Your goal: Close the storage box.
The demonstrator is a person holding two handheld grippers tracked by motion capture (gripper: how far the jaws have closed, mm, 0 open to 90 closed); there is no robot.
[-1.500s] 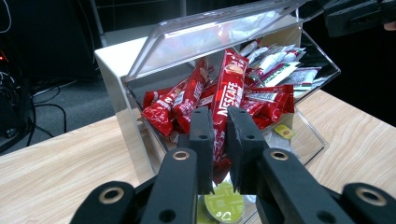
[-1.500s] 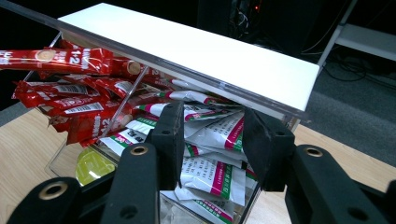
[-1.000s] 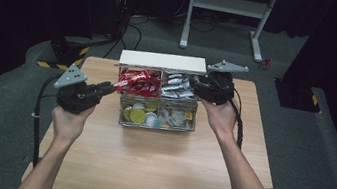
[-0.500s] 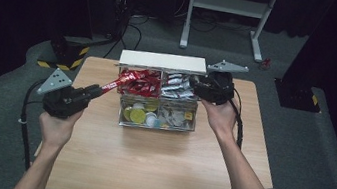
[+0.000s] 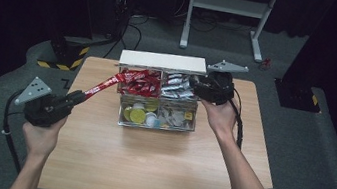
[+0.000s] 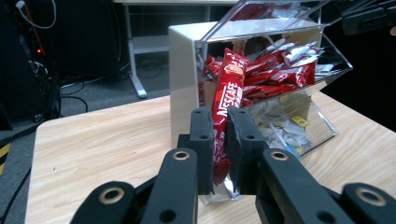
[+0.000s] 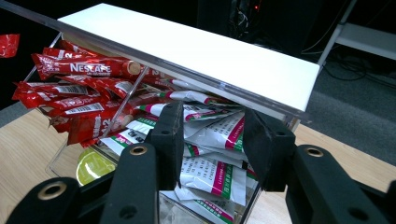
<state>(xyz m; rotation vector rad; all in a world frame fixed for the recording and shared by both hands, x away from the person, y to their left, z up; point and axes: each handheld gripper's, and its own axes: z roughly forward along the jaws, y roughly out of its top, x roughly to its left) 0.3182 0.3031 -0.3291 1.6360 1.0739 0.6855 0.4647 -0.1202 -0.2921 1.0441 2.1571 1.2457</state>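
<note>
While the left gripper (image 5: 75,97) sits out over the left edge of the wooden table (image 5: 145,172), its jaws are clamped together on a red Nescafé stick sachet (image 5: 102,84), flat pads squeezing the lower end. The sachet runs diagonally up-right, far end just beside the upper left bin of the clear acrylic organizer (image 5: 156,123), whether it touches the pile there I cannot tell. In the left gripper view the same sachet (image 6: 227,100) stands upright between the two black pads (image 6: 201,140).

Room to move: bare tabletop in front of the organizer and to both sides, left side wider. Dark carpet all round; a white metal stand (image 5: 229,12) sits behind the table, well apart.

Organizer has four compartments under a white flat top (image 5: 164,61), slanted clear front walls.
- upper left: heap of red stick sachets (image 5: 140,83), glossy foil, crimped ends
- upper right: white sachets with green and pink print (image 7: 210,140), flat and crinkled
- lower left: round yellow-lidded pods (image 5: 137,115)
- lower right: small mixed white packets, too small to name

The right gripper (image 5: 197,84) is at the upper right bin's opening, jaws apart, pads either side of the white sachets in the right gripper view; I cannot tell whether they touch. The right hand (image 5: 218,117) holds it from the front-right, cable trailing down the forearm.
</note>
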